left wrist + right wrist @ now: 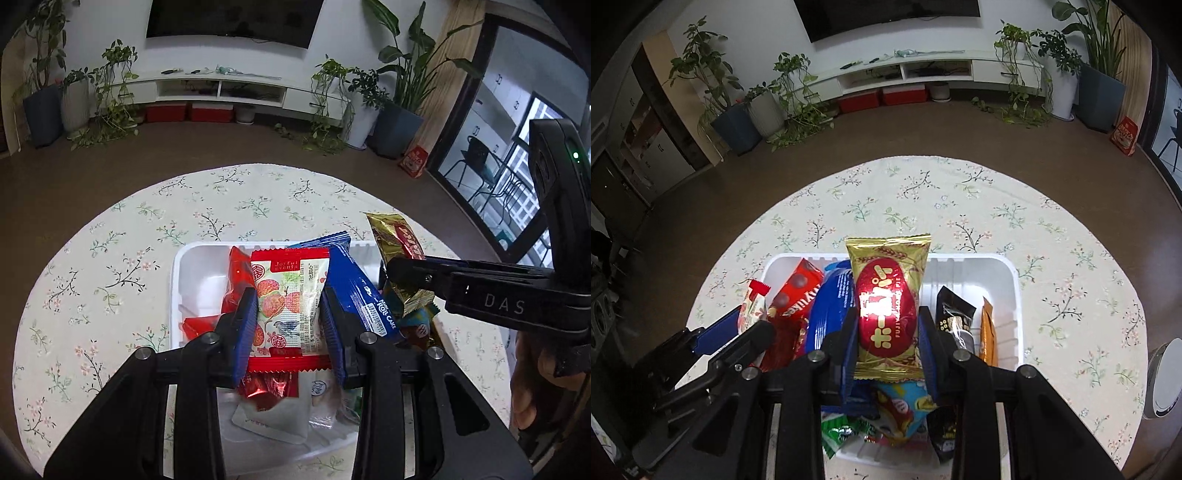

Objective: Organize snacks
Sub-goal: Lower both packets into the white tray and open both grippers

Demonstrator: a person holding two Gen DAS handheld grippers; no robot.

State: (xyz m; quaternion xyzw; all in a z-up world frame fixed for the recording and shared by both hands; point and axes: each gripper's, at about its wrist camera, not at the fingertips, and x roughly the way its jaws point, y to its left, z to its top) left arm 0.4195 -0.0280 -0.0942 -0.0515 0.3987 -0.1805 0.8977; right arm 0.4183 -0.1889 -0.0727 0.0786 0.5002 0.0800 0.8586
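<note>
My left gripper (290, 317) is shut on a white snack packet with red edges and a lychee picture (290, 295), held above the white tray (192, 266). In the right wrist view my right gripper (888, 332) is shut on a gold packet with a red oval (888, 306), also over the white tray (1004, 280). Each gripper shows in the other's view: the right one (402, 273) with the gold packet (391, 236) at the right, the left one (750, 328) with the lychee packet (753, 306) at the left. The tray holds several wrapped snacks.
A blue roll-cake packet (354, 284) and red packets (238, 280) lie in the tray, with a black packet (955, 314) and an orange one (988, 332) on its right side. The tray sits on a round table with a floral cloth (923, 199). A white round appliance (1165, 380) stands at the right.
</note>
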